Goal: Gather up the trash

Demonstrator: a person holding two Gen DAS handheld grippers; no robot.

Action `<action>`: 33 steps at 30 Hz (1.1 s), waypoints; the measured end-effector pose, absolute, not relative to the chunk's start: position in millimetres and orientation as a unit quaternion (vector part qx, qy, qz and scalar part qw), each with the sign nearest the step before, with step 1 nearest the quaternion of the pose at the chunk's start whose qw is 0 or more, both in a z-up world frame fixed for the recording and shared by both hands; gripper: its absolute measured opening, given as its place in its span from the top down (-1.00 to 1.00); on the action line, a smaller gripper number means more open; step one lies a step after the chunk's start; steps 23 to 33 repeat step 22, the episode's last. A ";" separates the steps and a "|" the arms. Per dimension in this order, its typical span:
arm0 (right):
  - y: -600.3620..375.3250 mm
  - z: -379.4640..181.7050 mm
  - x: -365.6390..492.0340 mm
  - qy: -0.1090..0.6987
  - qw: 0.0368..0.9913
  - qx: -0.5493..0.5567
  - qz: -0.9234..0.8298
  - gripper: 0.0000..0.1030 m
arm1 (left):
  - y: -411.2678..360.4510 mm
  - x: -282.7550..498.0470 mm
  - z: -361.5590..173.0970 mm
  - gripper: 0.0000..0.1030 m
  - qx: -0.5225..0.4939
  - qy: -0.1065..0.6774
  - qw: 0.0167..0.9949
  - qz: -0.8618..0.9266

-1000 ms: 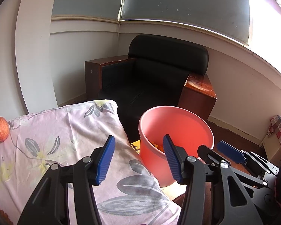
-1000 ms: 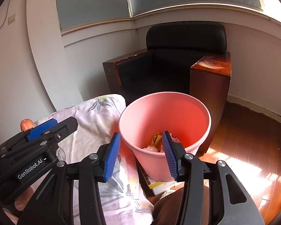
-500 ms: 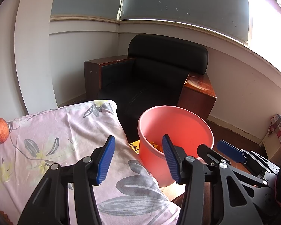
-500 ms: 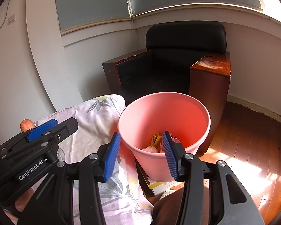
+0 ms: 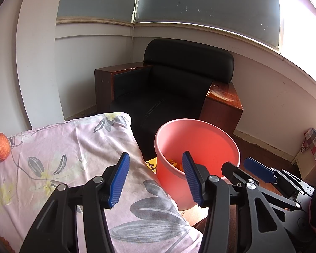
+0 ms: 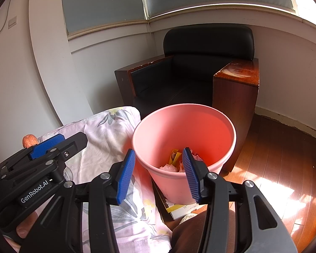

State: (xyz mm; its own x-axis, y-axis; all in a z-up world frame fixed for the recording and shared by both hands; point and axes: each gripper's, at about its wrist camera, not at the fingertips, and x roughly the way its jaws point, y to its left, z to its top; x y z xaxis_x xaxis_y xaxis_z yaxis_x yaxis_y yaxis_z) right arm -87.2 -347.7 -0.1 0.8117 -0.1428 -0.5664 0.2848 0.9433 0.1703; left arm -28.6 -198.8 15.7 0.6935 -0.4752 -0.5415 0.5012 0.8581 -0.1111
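A round pink plastic bin (image 6: pixel 184 151) is standing on the floor just beyond the right gripper (image 6: pixel 159 174), whose blue ribbed fingers (image 6: pixel 126 176) are spreading wide apart with nothing between them, framing the bin's near wall. Crumpled pale and yellow trash (image 6: pixel 177 161) is lying at the bottom of the bin. The left gripper (image 5: pixel 155 179) is likewise gaping empty, hovering above the edge of a pink floral cloth (image 5: pixel 73 158) that is covering a table, with the bin (image 5: pixel 197 158) sitting just to its right and lower down. White lettering reading "GenRobot.AI" is showing on the left gripper's black body in the right wrist view. A reddish apple (image 5: pixel 0 146) is resting on the cloth's far left corner. A flat yellow-and-white printed item (image 6: pixel 179 207) is lying on the floor under the bin; its print is too small to read. Behind the bin, a black leather armchair with brown wooden arms (image 6: pixel 202 73) is sitting in a corner under frosted windows (image 5: pixel 200 4), and sunlight is falling on the wooden plank floor (image 6: pixel 284 168).
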 end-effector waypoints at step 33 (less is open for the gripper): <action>-348.0 -5.5 -86.2 0.289 0.943 0.121 -0.117 0.07 | -197.5 -25.0 12.9 0.01 0.025 0.294 0.918 -0.265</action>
